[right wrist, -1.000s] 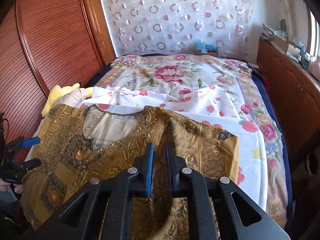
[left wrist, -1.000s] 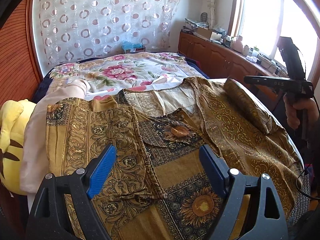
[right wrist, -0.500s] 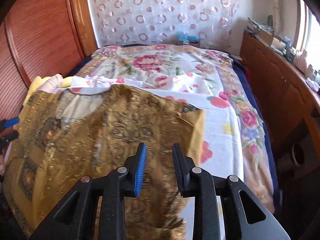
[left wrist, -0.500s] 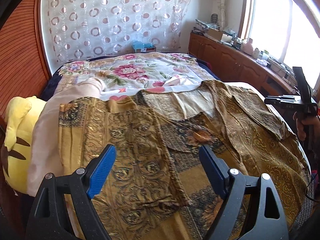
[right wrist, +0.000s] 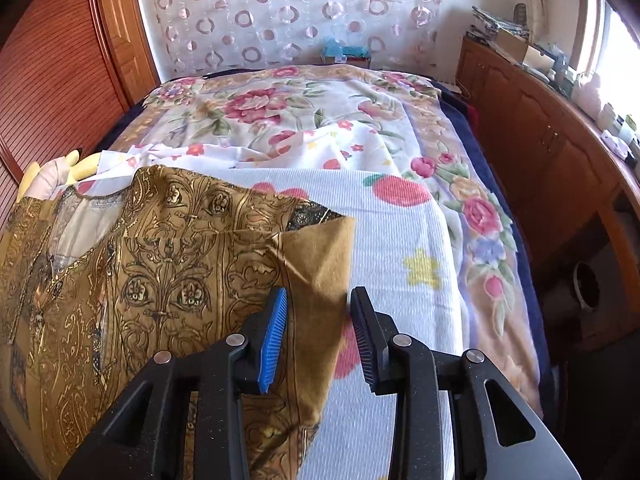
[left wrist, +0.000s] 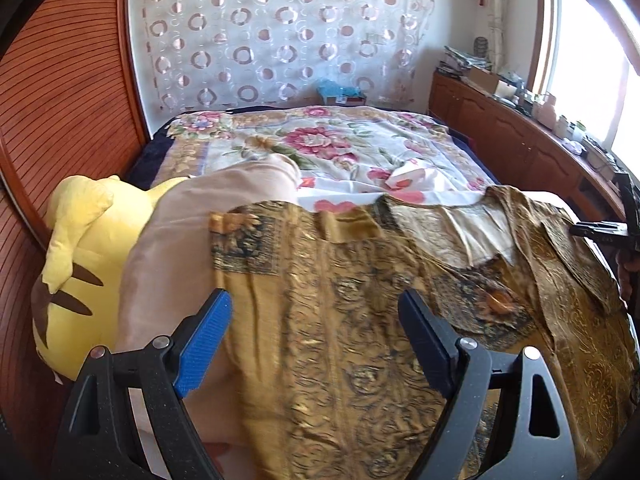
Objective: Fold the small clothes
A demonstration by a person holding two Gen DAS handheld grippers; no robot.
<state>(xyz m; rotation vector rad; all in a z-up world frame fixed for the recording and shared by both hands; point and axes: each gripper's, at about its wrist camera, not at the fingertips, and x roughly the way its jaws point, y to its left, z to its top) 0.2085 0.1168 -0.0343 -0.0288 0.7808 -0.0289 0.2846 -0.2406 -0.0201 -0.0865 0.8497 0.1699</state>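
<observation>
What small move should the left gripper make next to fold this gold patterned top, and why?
Probably lower the left gripper and close on the gold top beneath it: its jaws stand wide open and empty, while the right gripper has just been opening, nothing pinched.

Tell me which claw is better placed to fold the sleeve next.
Probably the right claw: it hangs open right over the sleeve of the shirt. The left claw is over the shirt's middle.

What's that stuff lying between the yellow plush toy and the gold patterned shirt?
A pale pink cloth lies draped between the yellow plush toy and the gold patterned shirt, which partly overlaps it. The left wrist view shows it best.
</observation>
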